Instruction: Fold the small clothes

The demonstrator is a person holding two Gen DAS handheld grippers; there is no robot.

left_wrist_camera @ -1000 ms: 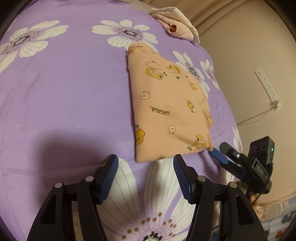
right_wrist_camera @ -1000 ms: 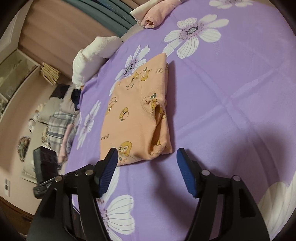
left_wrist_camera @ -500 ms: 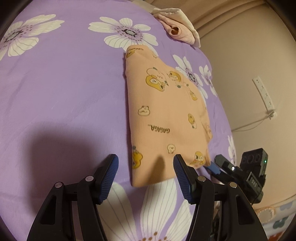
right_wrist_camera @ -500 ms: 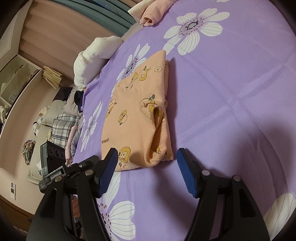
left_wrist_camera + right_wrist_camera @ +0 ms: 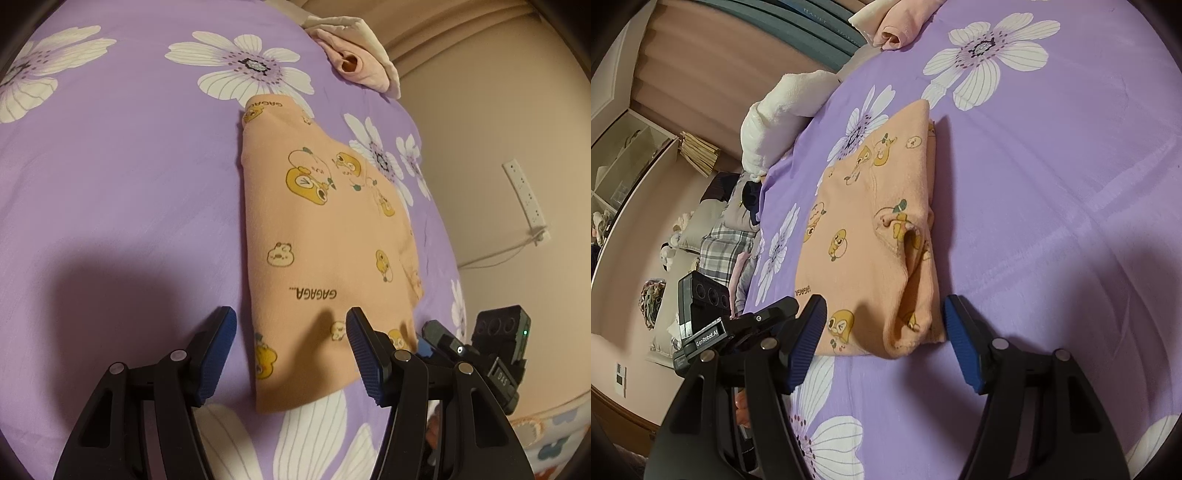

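A small peach garment [image 5: 325, 251] with yellow cartoon prints and "GAGAGA" text lies folded lengthwise on the purple flowered bedspread [image 5: 110, 184]. My left gripper [image 5: 291, 332] is open, its jaws straddling the near left corner of the garment's near edge. My right gripper [image 5: 882, 314] is open, its jaws straddling the near right corner, where a folded sleeve opening [image 5: 916, 280] gapes. The garment also shows in the right wrist view [image 5: 864, 236]. The right gripper shows in the left wrist view [image 5: 480, 358]; the left one shows in the right wrist view [image 5: 738, 325].
A pile of folded pink and cream clothes [image 5: 354, 59] lies at the bed's far edge. A white rolled blanket [image 5: 783, 114] sits at the bed's left side. A wall with a power strip [image 5: 524, 199] is to the right. Clutter and a plaid cloth [image 5: 720, 251] lie beyond the bed's left.
Both grippers have moved forward to the garment's near edge; its near corners now lie between the open jaws. The garment itself has not moved.
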